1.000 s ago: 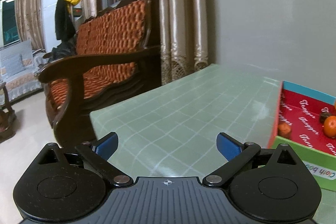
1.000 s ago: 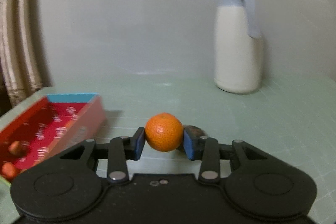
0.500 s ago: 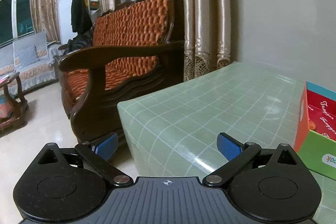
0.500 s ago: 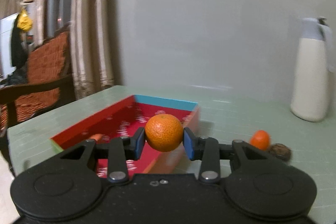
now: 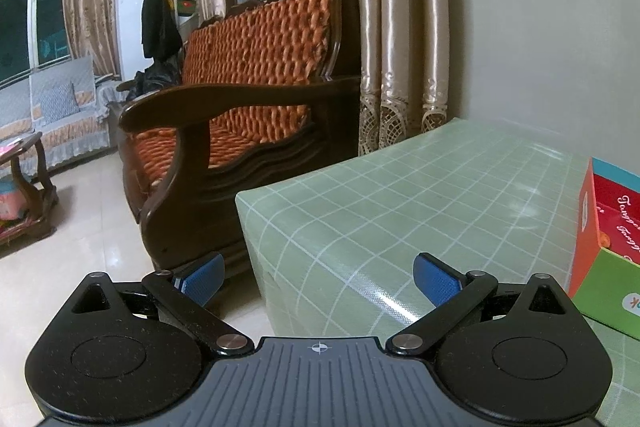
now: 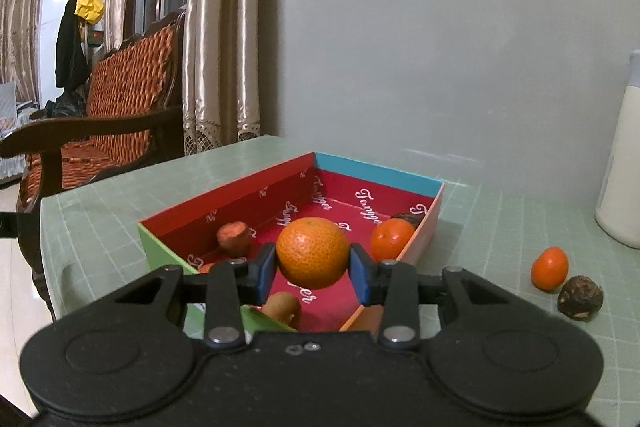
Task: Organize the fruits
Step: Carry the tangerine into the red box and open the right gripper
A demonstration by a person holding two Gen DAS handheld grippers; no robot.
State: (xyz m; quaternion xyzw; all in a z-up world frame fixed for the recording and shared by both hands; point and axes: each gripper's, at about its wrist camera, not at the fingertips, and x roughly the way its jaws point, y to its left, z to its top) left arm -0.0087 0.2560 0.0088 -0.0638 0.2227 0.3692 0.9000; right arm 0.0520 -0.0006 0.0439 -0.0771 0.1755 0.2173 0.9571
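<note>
My right gripper (image 6: 313, 267) is shut on an orange tangerine (image 6: 313, 251) and holds it above the near end of a red cardboard box (image 6: 248, 187). Inside the box lie another tangerine (image 6: 391, 238), a reddish-brown fruit (image 6: 235, 237), a brown fruit (image 6: 282, 308) and a dark one at the far right wall. On the table to the right sit a small tangerine (image 6: 549, 267) and a dark wrinkled fruit (image 6: 580, 302). My left gripper (image 5: 318, 277) is open and holds nothing, over the table's left corner, with the box (image 5: 610, 227) at the right edge of its view.
The green checked table (image 5: 400, 211) ends at a corner right in front of the left gripper. A carved wooden sofa (image 5: 248, 99) with orange cushions stands to the left of it. A tall white jug (image 6: 622, 163) stands at the table's far right, by the wall.
The right gripper swung left with the tangerine, from facing the jug to hanging over the box. The left gripper drifted left, so the box slid toward the right edge of its view.
</note>
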